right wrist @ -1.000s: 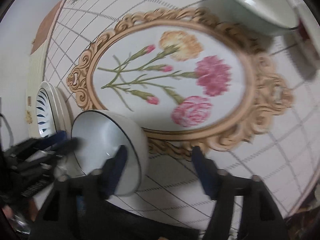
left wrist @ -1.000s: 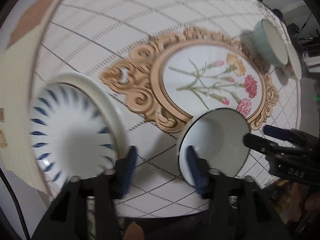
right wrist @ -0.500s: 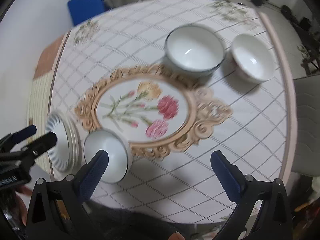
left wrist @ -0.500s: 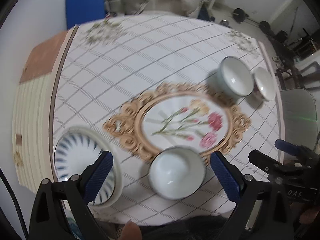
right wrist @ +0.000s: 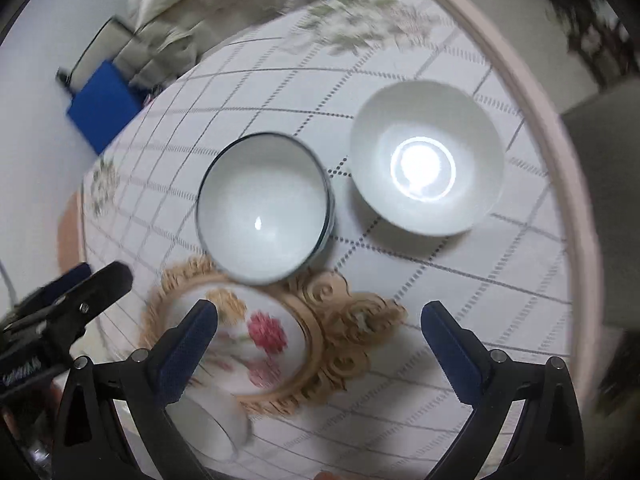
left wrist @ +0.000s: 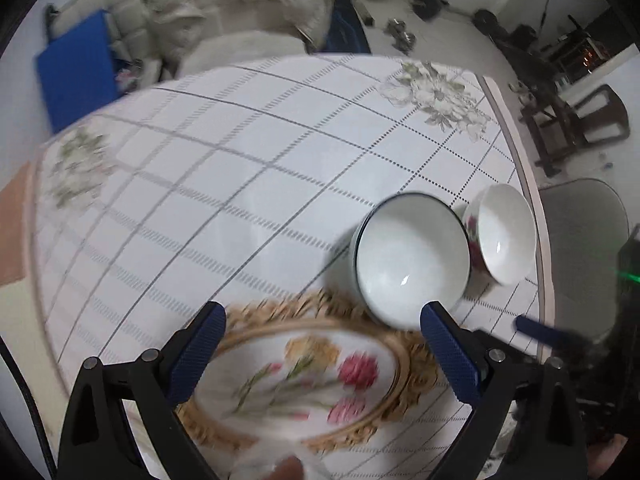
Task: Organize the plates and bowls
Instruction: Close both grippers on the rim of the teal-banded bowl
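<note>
Though blurred, near bowl (right wrist: 212, 424) sits half-hidden.

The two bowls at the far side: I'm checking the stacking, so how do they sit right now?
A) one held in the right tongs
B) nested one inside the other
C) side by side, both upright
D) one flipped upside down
C: the dark-rimmed bowl and the white bowl stand apart on the tablecloth, both open side up.
</note>
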Tool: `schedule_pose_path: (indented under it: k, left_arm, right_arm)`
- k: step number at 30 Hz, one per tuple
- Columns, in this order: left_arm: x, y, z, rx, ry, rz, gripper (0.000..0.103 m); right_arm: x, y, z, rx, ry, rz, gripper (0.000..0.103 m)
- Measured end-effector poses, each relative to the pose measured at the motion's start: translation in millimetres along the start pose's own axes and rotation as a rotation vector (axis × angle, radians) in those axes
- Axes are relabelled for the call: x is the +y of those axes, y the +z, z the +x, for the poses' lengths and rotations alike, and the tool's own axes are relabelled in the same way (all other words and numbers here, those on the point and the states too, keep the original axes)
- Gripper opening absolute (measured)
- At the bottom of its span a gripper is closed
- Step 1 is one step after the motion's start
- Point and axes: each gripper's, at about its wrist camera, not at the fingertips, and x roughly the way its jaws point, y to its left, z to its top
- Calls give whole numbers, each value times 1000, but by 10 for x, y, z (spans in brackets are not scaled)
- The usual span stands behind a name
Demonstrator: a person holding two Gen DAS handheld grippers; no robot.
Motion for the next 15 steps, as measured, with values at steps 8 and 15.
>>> schedule_pose_path:
  k: [8,15]
  left_arm:
    - [-57,453,740,181,-157,31,95]
    - [-286,585,1059,258,-197,108,52]
  right_arm:
    - [-224,219,543,85,165,145,88]
    - [-186,288,807,113,232,186,65]
